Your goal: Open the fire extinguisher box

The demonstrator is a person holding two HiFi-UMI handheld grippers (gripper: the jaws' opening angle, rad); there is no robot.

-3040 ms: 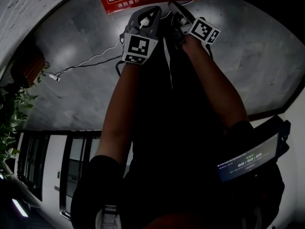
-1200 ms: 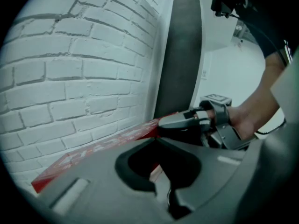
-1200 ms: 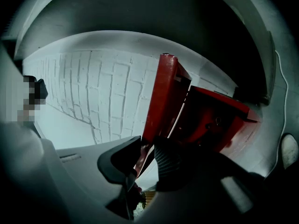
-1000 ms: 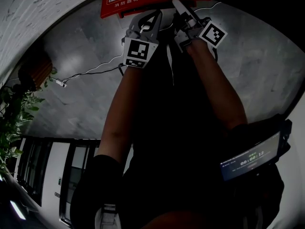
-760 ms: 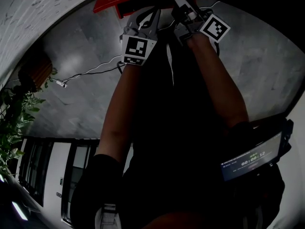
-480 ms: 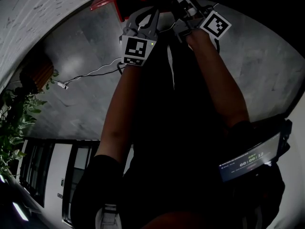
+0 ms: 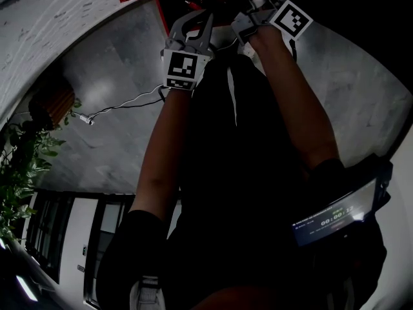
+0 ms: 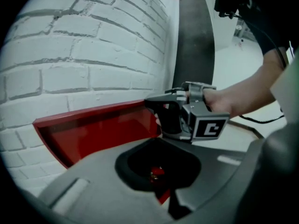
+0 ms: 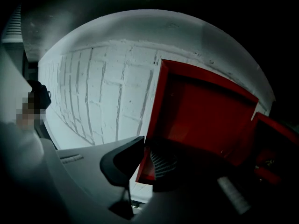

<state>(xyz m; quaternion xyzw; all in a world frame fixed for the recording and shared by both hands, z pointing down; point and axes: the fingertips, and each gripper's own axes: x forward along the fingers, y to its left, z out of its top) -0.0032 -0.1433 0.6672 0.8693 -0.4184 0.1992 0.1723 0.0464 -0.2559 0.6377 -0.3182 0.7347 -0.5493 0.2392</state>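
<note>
against a brick wall (image 8: 93, 55), the red box (image 9: 274, 146) sat with its door (image 9: 201, 111) partly raised, edge pinched by the right gripper (image 9: 144, 164), jaws just closing, left gripper (image 7: 193, 23) clenched empty nearby; a weak pinch could drop the door shut.

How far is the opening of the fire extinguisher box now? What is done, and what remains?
Done: the red lid is already lifted off the box and stands tilted near the brick wall. In hand: the right gripper has its jaws on the lid's edge; they have just been closing on it. Remaining: probably to swing the lid fully open, then let go.
</note>
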